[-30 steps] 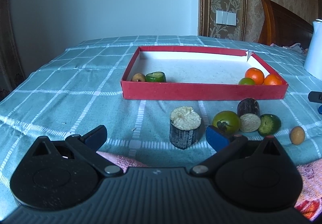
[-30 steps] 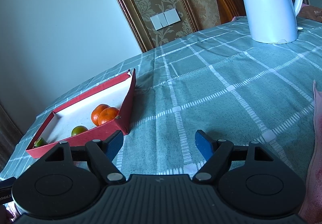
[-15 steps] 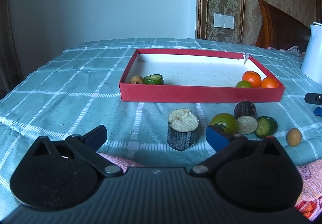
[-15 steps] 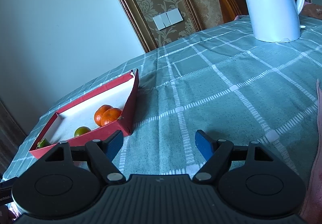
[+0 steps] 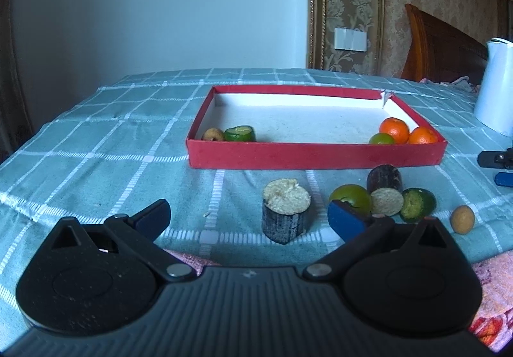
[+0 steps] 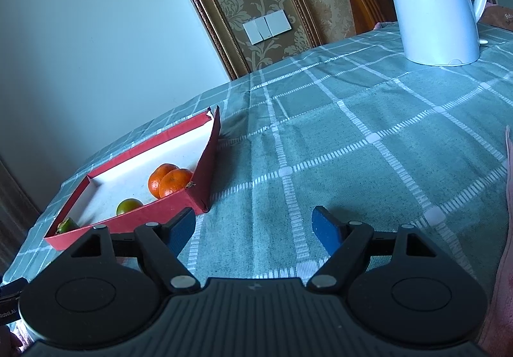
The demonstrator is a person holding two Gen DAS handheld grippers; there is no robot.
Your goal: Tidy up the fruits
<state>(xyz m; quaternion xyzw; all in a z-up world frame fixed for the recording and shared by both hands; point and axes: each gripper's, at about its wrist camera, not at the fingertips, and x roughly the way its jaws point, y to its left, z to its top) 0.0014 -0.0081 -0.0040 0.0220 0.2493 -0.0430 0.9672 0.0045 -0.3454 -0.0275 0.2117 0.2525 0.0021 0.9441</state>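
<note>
A red tray (image 5: 314, 156) on the checked cloth holds two oranges (image 5: 395, 130), a green fruit (image 5: 381, 139), a cut green fruit (image 5: 239, 133) and a small brown fruit (image 5: 213, 134). In front of it lie an upright sugarcane piece (image 5: 285, 212), a green tomato (image 5: 351, 196), a lying sugarcane piece (image 5: 384, 185), a cut green fruit (image 5: 416, 204) and a small tan fruit (image 5: 462, 219). My left gripper (image 5: 248, 217) is open and empty just short of the upright piece. My right gripper (image 6: 255, 227) is open and empty, right of the tray (image 6: 205, 164).
A white kettle (image 6: 436, 1) stands at the back right of the table, also at the left wrist view's right edge (image 5: 495, 87). A pink cloth (image 5: 493, 286) lies at the near table edge. A wooden headboard (image 5: 442, 46) stands behind the table.
The left gripper has drawn back and lowered slightly, so the tray and fruits sit a bit lower and farther. The right gripper has shifted a little. Both remain open.
</note>
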